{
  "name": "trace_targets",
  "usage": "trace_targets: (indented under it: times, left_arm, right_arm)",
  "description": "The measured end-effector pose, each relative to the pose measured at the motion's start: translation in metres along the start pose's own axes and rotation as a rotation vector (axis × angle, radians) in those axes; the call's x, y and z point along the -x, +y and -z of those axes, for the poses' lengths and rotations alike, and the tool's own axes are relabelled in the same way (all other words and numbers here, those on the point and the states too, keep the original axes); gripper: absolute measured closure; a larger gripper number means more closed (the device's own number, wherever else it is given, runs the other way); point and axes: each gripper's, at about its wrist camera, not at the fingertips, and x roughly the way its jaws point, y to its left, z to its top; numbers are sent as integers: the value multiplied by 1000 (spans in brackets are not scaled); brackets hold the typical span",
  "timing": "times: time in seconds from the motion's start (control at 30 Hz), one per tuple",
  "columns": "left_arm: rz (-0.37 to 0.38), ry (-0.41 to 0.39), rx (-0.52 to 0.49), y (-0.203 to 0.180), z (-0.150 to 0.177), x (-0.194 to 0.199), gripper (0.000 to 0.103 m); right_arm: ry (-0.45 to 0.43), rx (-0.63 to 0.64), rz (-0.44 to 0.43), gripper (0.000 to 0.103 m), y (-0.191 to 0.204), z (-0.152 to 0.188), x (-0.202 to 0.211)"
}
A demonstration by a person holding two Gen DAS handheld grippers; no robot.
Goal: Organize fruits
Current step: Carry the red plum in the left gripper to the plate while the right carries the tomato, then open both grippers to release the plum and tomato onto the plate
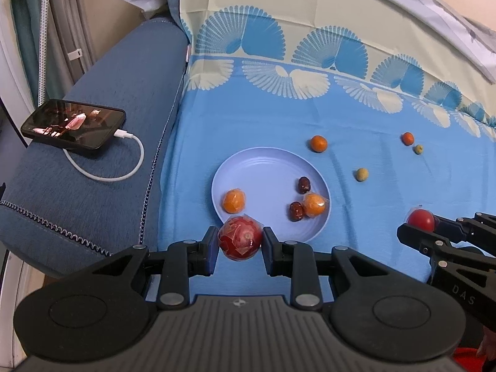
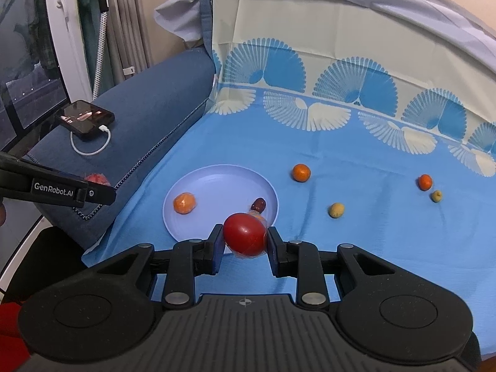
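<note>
A lilac plate lies on the blue cloth and holds two wrapped oranges and two dark dates. My left gripper is shut on a wrapped red apple at the plate's near rim. My right gripper is shut on a smooth red fruit above the plate's near edge; it also shows in the left wrist view. Loose on the cloth are two oranges and two small yellow-green fruits.
A blue sofa arm on the left carries a phone on a white charging cable. A patterned cloth covers the seat and back. Curtains and a white frame stand at the far left.
</note>
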Motion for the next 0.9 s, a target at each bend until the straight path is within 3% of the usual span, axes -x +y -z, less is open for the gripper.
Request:
trace_targets:
  times: [0.57,0.9]
  left_arm:
    - [-19,114,-65,-12,-43,-99,71]
    - [-42,163,-98,-17,-67,-162,71]
  right_arm:
    - [70,4,-39,73,-8,-26,-98]
    - [150,75,-59,73,-2,-25,-159]
